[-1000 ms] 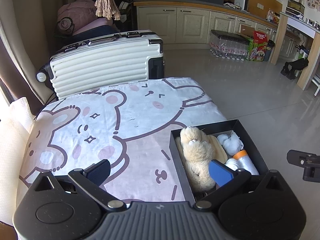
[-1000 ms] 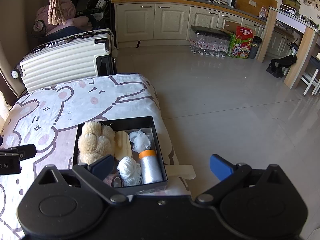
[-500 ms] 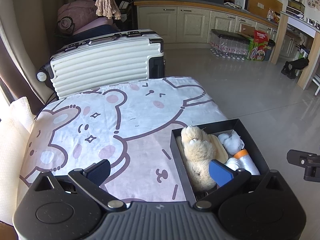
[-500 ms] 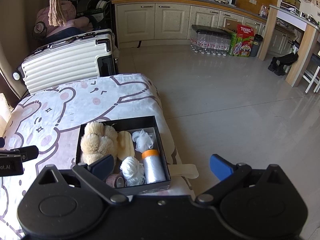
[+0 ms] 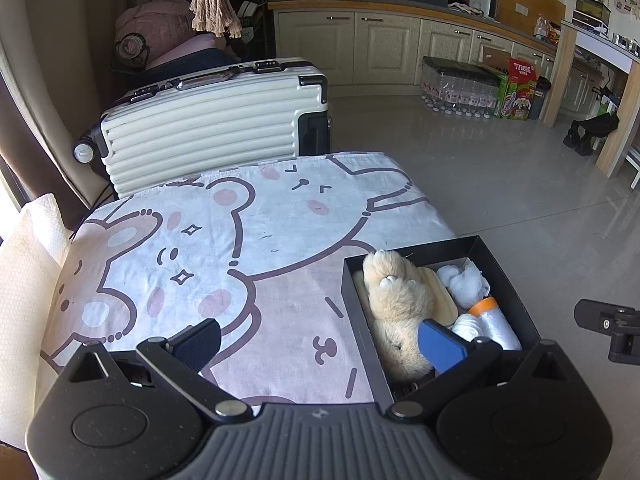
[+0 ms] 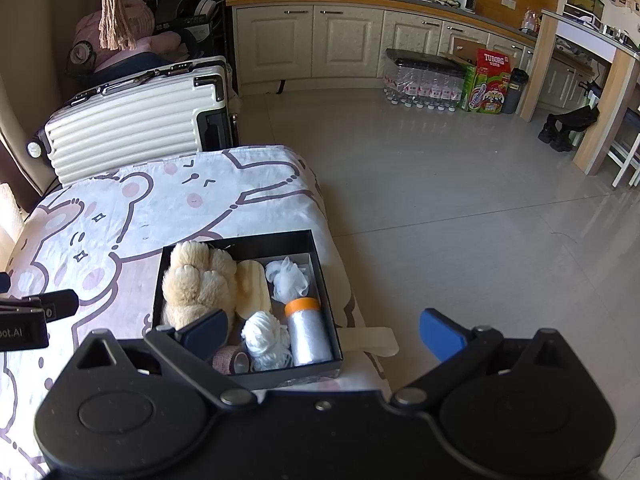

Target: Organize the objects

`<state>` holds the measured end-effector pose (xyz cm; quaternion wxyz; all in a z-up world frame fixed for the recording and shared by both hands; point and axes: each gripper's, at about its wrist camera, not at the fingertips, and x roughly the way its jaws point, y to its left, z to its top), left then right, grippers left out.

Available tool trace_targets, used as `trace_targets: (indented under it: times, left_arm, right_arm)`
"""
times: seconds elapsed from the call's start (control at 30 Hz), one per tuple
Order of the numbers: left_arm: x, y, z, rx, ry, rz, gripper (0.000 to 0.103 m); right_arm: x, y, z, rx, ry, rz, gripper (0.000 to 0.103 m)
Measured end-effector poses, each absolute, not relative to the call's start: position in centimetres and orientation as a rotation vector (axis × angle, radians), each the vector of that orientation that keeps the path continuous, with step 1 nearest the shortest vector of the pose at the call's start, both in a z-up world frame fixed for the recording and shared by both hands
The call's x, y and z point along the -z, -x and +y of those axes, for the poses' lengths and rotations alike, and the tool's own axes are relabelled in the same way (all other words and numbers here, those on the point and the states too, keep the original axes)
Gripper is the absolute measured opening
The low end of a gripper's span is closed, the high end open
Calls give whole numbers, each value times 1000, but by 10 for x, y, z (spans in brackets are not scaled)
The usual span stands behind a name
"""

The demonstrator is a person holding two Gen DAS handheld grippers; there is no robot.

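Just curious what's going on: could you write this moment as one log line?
left hand-held gripper: open, empty | right hand-held gripper: open, empty | black box: packed, on bear-print cloth

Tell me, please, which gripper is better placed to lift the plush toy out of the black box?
Probably the left gripper: open, its right fingertip already overlaps the plush toy in the black box. The right gripper gapes toward the box's floor-side edge.

From the left wrist we look down and forward over the bear-print cloth [image 5: 248, 240], with the black box [image 5: 500, 264] near at 4 o'clock. From the right wrist we face the same way; the box [image 6: 318, 264] sits at 7 o'clock. Both views share the suitcase [image 5: 208, 128] behind.
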<state>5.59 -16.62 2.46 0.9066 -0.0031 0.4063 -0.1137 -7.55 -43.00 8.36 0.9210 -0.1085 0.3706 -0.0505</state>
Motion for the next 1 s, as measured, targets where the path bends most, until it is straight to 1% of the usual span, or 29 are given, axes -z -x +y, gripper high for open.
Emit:
trace_targets:
  times: [1.0]
  left_arm:
    - [-23, -56, -168, 228, -7, 845, 103]
  right_arm:
    - [-78, 76, -431, 97, 233, 769, 103]
